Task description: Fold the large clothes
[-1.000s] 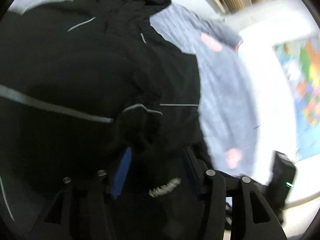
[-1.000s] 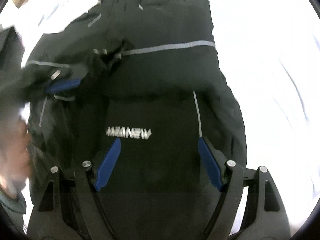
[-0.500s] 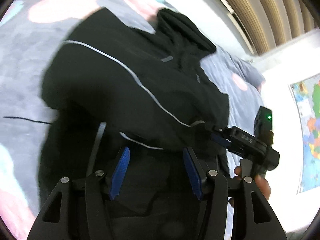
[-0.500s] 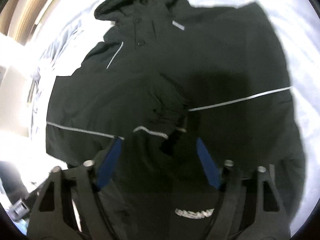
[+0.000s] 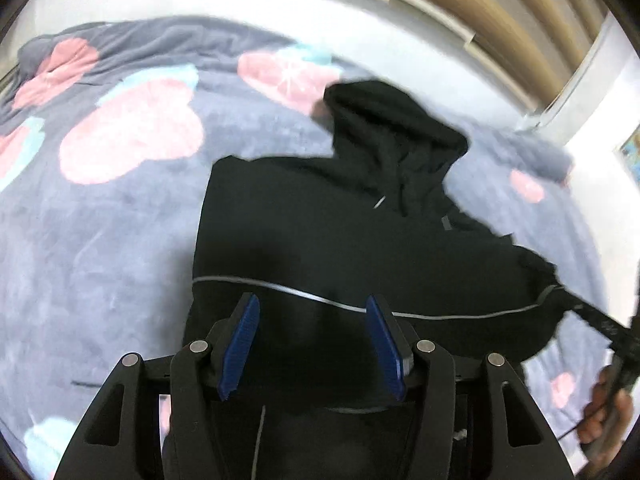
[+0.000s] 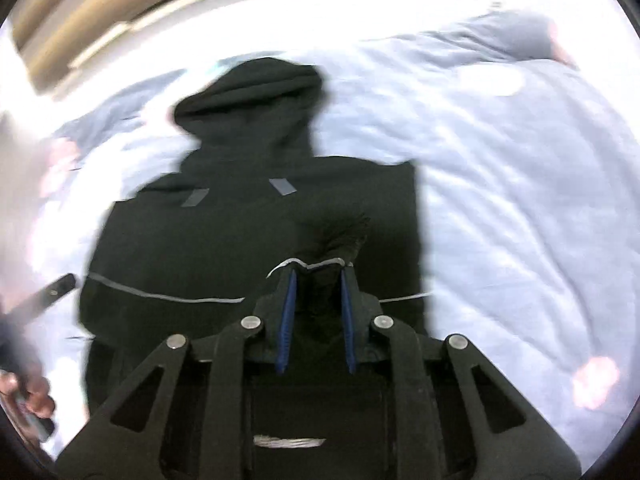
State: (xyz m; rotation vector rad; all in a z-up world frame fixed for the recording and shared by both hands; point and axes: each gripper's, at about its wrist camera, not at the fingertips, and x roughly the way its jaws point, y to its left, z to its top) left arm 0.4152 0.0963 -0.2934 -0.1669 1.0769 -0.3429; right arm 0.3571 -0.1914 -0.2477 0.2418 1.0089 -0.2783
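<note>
The blanket (image 5: 120, 216), grey plush with pink and teal blotches, covers the bed. The hoodie (image 5: 320, 232) lies flat on it, hood away from the person; the fabric is black and matte, with thin reflective piping across the chest. The step in hand appears to be a sleeve fold inward. The right gripper (image 6: 318, 276) is clamped narrow on a bunched sleeve cuff (image 6: 344, 240) over the torso. The left gripper (image 5: 310, 312) hovers above the lower body, jaws wide and empty. The next move likely calls for laying the cuff flat and releasing.
</note>
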